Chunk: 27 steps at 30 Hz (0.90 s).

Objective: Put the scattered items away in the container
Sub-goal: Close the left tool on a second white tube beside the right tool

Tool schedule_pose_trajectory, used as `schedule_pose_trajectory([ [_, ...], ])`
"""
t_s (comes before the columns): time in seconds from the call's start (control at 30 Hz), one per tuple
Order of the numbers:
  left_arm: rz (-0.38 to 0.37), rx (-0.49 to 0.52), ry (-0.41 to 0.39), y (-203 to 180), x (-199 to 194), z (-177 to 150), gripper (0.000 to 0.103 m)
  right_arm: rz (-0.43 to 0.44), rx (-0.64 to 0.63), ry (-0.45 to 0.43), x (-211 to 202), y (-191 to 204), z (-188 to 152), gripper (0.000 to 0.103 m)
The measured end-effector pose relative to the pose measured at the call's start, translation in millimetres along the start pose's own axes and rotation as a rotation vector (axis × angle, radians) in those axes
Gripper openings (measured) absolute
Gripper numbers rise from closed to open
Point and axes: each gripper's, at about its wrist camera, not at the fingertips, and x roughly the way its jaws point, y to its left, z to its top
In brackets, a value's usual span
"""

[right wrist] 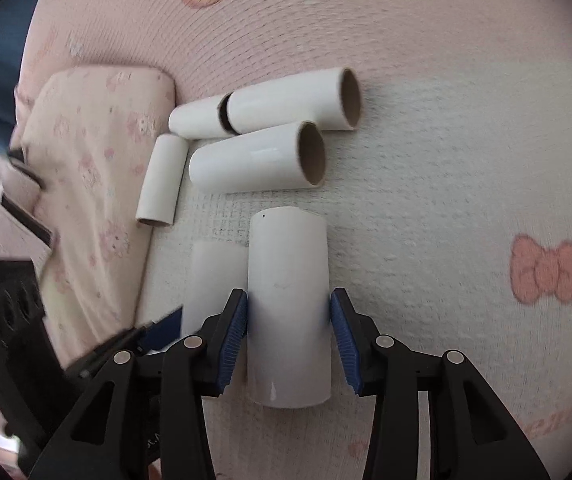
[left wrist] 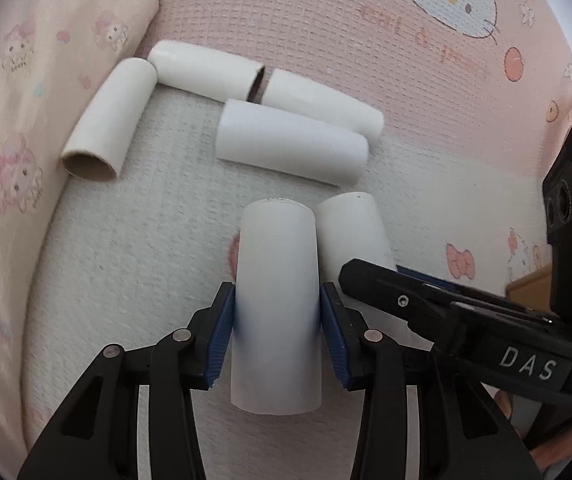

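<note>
Two tubes gripped: left gripper point(left wrist: 276, 320) clamps tube point(left wrist: 276, 280), right gripper point(right wrist: 288, 336) clamps second tube point(right wrist: 288, 300). Four loose upper left. Next: carry to container, unseen.

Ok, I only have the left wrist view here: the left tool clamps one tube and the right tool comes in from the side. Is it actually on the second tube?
Observer: It looks so. In the right wrist view the right tool has a blue pad against each side of the second tube, beside the first tube.
Operator: Are the two long tubes lying behind hollow?
Observer: Yes. The nearer lying tube and the farther lying tube show open ends, brown inside.
</note>
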Motion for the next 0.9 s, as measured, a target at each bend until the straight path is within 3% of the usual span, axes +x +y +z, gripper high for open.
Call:
schedule_pose_trajectory([
  [0.17,-0.027,-0.018,-0.002,16,-4,0,0.046,-0.023,-0.017,0.015,12,7,6,0.04],
  [0.43,-0.065,-0.041,-0.006,22,-5,0,0.046,0.015,0.003,0.003,18,5,7,0.041],
  [0.67,-0.135,-0.103,0.008,32,-13,3,0.046,0.106,0.056,-0.006,-1,4,2,0.041],
  [0.9,-0.141,-0.032,-0.059,13,-38,14,0.046,0.144,0.082,-0.076,-31,8,2,0.041],
])
